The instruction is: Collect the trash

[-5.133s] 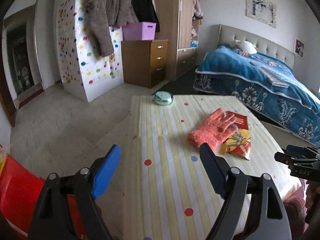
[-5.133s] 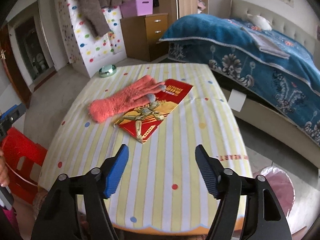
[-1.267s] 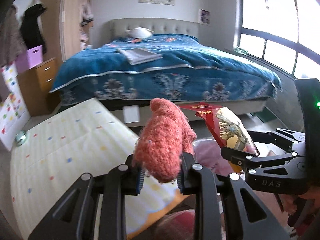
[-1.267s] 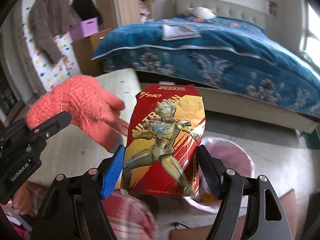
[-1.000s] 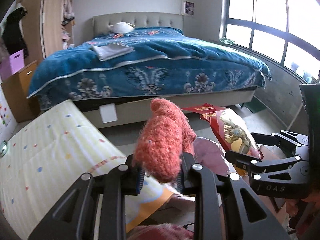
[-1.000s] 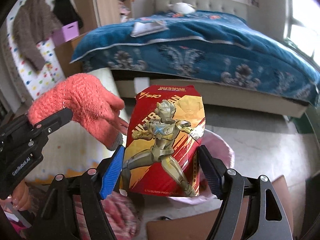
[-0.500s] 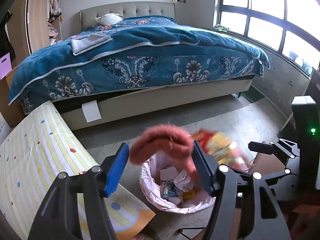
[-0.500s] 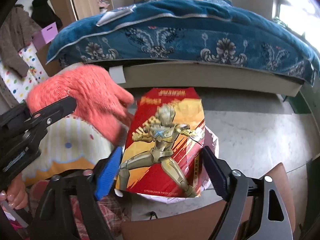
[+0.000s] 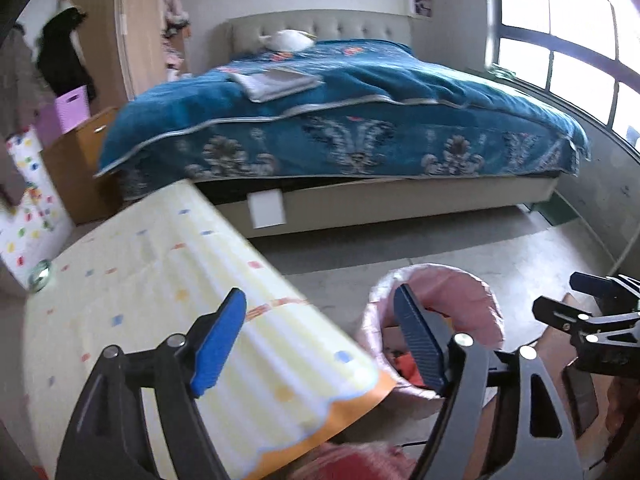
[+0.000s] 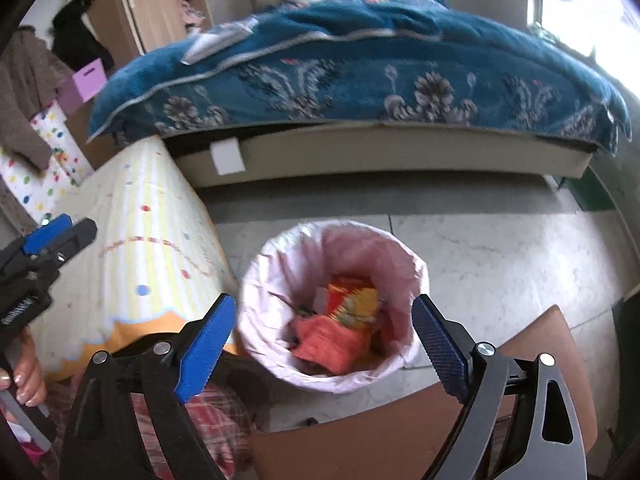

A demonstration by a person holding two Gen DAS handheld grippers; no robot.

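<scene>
A trash bin with a pink liner [image 10: 280, 248] stands on the floor beside the table; it also shows in the left wrist view [image 9: 484, 300]. Inside it lie the orange glove [image 10: 328, 340] and the red and gold snack packet [image 10: 354, 300]. My right gripper [image 10: 320, 344] is open and empty, above the bin's near rim. My left gripper [image 9: 320, 340] is open and empty, over the table's corner next to the bin. Each gripper shows in the other's view: the right one [image 9: 592, 312] and the left one [image 10: 48, 236].
The table with a striped, dotted cloth [image 9: 140, 280] lies left of the bin, a small round tin [image 9: 40, 274] at its far end. A bed with a blue cover [image 10: 360, 60] stands behind. A brown chair seat [image 10: 400, 432] lies under my right gripper.
Both grippers have opened. The orange glove and the snack packet have dropped from them into the bin. The left gripper has swung back toward the table.
</scene>
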